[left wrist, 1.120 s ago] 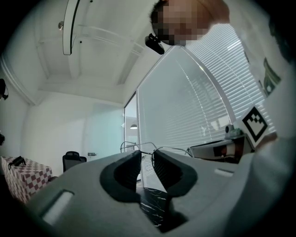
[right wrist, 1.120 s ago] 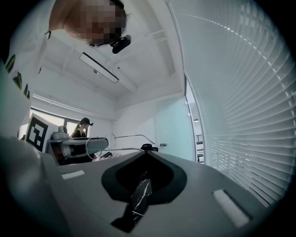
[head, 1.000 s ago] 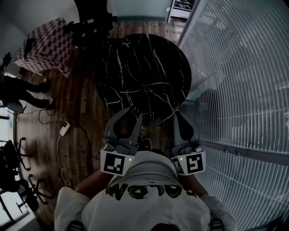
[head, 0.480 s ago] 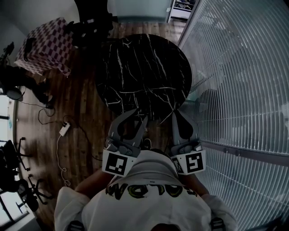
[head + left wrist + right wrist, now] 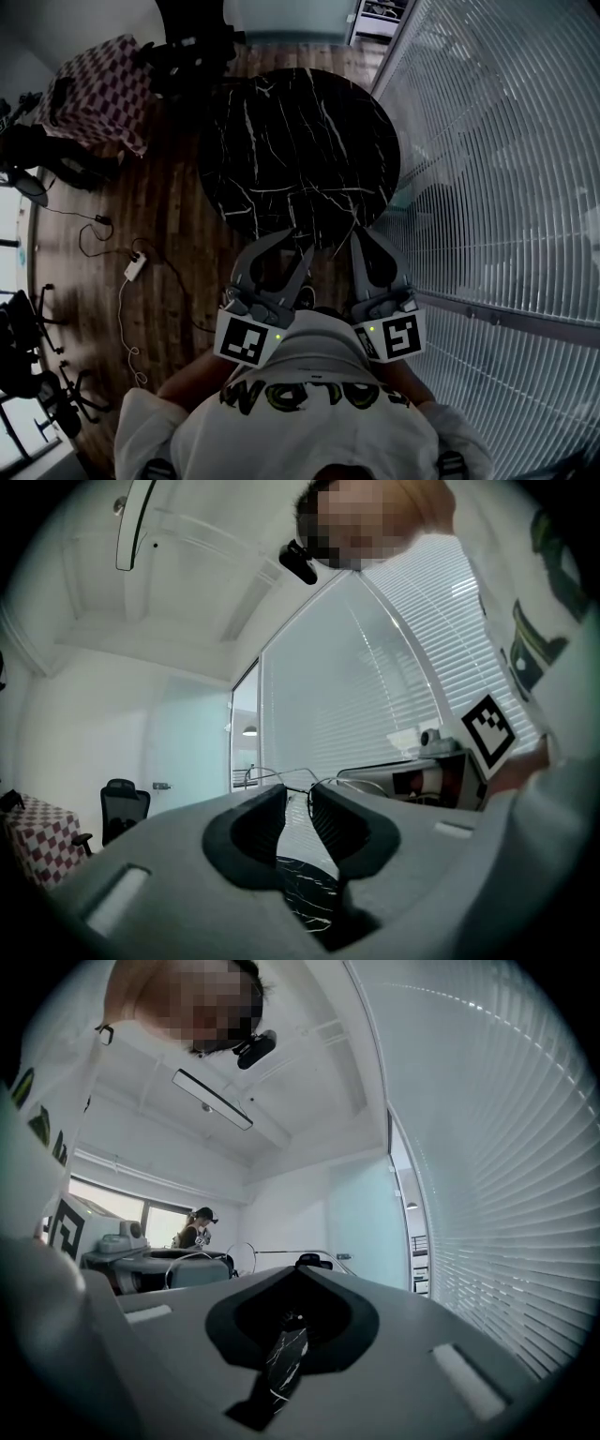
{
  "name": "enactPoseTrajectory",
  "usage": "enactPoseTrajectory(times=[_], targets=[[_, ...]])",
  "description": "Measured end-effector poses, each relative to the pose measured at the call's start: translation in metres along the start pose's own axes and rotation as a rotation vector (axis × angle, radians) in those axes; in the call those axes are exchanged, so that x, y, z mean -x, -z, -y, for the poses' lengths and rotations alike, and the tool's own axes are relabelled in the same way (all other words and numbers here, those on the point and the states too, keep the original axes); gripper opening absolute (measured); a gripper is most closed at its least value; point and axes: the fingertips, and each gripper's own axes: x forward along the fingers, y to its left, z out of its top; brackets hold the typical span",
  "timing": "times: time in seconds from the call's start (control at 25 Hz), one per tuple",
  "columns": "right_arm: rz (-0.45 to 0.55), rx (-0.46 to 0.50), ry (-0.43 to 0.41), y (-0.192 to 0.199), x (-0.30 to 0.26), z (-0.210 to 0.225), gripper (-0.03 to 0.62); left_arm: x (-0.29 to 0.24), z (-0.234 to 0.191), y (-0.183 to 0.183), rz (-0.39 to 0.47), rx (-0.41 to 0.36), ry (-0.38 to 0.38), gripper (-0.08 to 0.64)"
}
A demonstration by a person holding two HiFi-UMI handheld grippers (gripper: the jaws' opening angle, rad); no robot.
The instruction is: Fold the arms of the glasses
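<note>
While the left claw [image 5: 296, 242] hangs close in front of the person's chest, its jaws are drawn in to a narrow gap. The wire-rimmed glasses [image 5: 345, 779] sit at their tips, one rim showing to either side, so I judge this claw to be gripping the frame at or near the bridge. The right claw [image 5: 361, 232] is just beside it, jaws brought fully together. In the right gripper view one arm [image 5: 281, 1252] of the glasses runs straight out sideways from its rim, across just past the meeting tips. Whether those tips pinch the arm, press on it or only stand before it, I cannot tell.

Both claws hold the glasses in the air over the near edge of the round black marble tabletop [image 5: 300, 141], clear of its surface. Nothing else lies on the tabletop, and window blinds [image 5: 506, 141] stand beyond its right edge.

As I read it, the folding is barely begun. The frame is steadied, the visible arm stands unfolded, and the second arm cannot be made out. Swinging each arm in against the rims is what is left.
</note>
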Motion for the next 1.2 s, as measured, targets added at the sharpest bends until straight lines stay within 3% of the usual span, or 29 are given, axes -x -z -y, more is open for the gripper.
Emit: enactPoseTrajectory(times=[1.2], targets=[[0.03,-0.099,-0.201,-0.006,-0.008,-0.03,0.003,-0.008,0.023,-0.003,0.01,0.002,0.097,0.089]])
